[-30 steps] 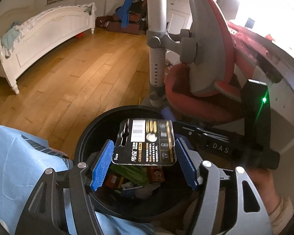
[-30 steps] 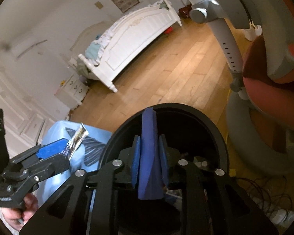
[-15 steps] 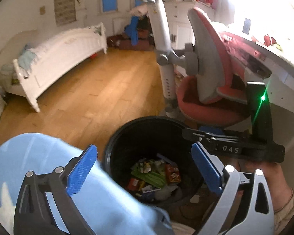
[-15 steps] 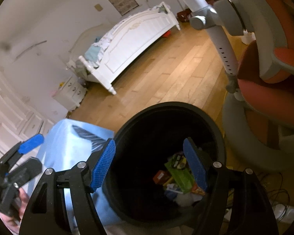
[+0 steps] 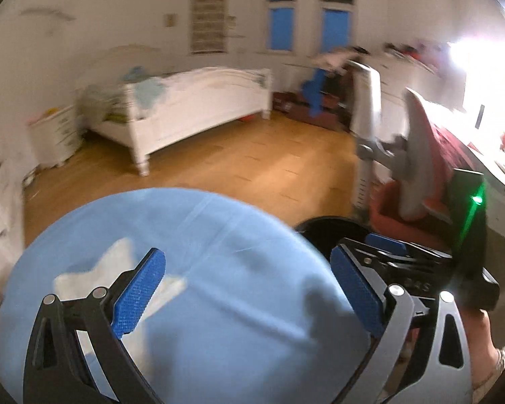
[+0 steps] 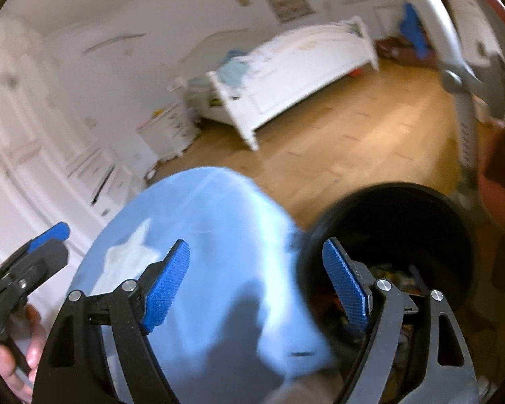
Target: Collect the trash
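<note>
Left wrist view: the left gripper [image 5: 247, 289] stands wide, nothing between its 2 blue pads [image 5: 139, 293], above a light blue cloth [image 5: 202, 269]. The black bin [image 5: 323, 232] peeks out behind the cloth's right edge. The right gripper [image 5: 387, 249] sits at the right, held by a hand [image 5: 484, 346].

Right wrist view: the right gripper [image 6: 259, 286] has its jaws opening, nothing between them. The bin [image 6: 387, 198] lies low right with trash [image 6: 394, 276] inside, touching the cloth [image 6: 202, 235]. The left gripper [image 6: 33, 252] is at the left edge.
</note>
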Available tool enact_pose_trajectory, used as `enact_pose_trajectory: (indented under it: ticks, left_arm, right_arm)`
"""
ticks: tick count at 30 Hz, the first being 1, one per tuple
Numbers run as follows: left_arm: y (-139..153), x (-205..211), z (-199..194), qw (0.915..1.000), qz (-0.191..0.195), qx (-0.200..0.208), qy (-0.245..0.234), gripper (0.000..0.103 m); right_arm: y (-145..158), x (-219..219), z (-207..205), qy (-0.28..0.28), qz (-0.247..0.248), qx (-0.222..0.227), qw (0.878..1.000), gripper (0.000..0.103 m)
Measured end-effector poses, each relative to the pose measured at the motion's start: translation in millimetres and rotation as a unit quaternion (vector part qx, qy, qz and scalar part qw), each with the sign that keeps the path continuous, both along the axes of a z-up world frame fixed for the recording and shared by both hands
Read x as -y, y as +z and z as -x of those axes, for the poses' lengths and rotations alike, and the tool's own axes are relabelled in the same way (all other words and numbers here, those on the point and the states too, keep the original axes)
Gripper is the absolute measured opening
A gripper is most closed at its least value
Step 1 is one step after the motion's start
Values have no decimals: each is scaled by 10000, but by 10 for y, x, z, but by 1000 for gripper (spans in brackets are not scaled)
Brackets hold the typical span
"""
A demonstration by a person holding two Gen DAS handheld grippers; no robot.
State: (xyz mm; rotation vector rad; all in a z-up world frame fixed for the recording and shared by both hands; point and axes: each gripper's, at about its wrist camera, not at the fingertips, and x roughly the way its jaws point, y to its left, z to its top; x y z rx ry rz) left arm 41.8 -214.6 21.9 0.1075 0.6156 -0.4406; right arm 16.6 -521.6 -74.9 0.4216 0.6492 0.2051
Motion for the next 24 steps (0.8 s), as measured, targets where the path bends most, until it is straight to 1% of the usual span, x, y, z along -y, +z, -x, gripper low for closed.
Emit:
enact_pose_trajectory:
  ticks: [2,3,5,8,11,13,18,20,24]
  left_arm:
    - [-3,-293,19,9992,77,47,398,98]
    - [-14,-472,30,9977,109,83,659,98]
    - [-36,-739,44,9946,143,131,1015,98]
    - [-88,-1189,71,9860,199,221,1640,98]
    - [-137,-1495,91,9755,190,328,2166,98]
    - [-180,-1669,101,9697,197,348,2411,98]
    - [-283,-1954,109,9592,198,390,2794,98]
    - [-298,-1987,96,9577,204,420,2840,98]
    - [-316,-2081,105,9559,322,429,2889,98]
  right_arm:
    - [101,-382,-25,224,172,132,9995,85]
    - [125,-493,-33,291,224,171,9992,90]
    - [188,-814,-43,430,381,321,9978,97]
    - [239,-1262,-62,548,712,522,9946,98]
    - [239,-1571,-93,550,1001,651,9913,98]
    - [228,-1745,-112,521,1169,770,9888,98]
    - [231,-1932,-80,131,1597,1391,9772,98]
    - [242,-1976,-75,-1,1717,1650,9712,98]
    - [253,-1968,-100,-45,1819,1839,9660,98]
